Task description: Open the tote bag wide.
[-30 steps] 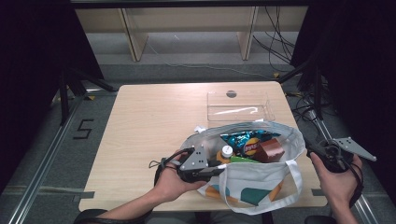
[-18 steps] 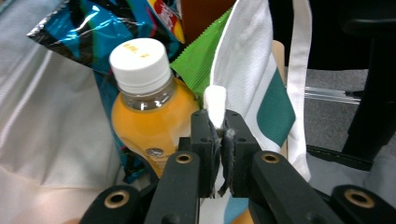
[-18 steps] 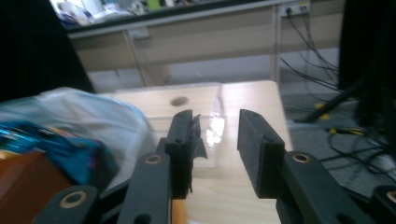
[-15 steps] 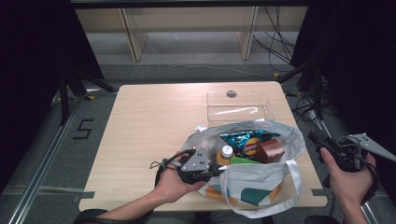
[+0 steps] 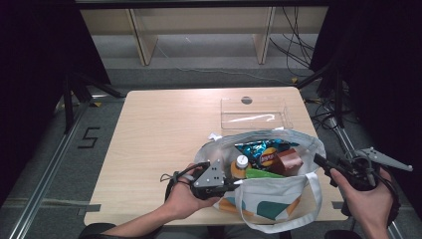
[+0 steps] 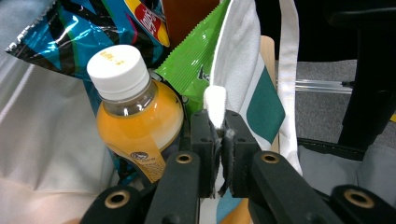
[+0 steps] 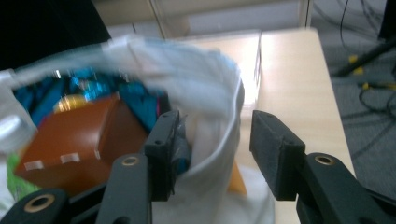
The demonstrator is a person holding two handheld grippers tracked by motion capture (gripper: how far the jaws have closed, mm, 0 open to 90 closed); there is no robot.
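- The white tote bag (image 5: 268,199) is sitting at the near edge of the wooden table (image 5: 164,134), right in front of the person, mouth gaping open.
- The left gripper (image 5: 234,185) is clamping down on the bag's near rim; in the left gripper view (image 6: 218,140) you can see the white hem getting pinched tight between the two black pads, so that one's properly grasping the fabric.
- The right gripper (image 5: 321,160) is hovering at the bag's right side, just off the table's right edge. In the right gripper view (image 7: 212,140) its jaws are standing apart with the bag's rim running between them, and they've just been opening wider. The pads aren't pressing on the cloth, so it's released.
- Inside the bag: an orange juice bottle (image 6: 133,114) with a white cap standing upright, a blue chip bag (image 5: 261,152) behind it, a green snack packet (image 6: 196,65) just beside the bottle, and a brown box (image 7: 79,140) toward the right side.
- A clear plastic box (image 5: 255,113) is sitting on the table just behind the bag.
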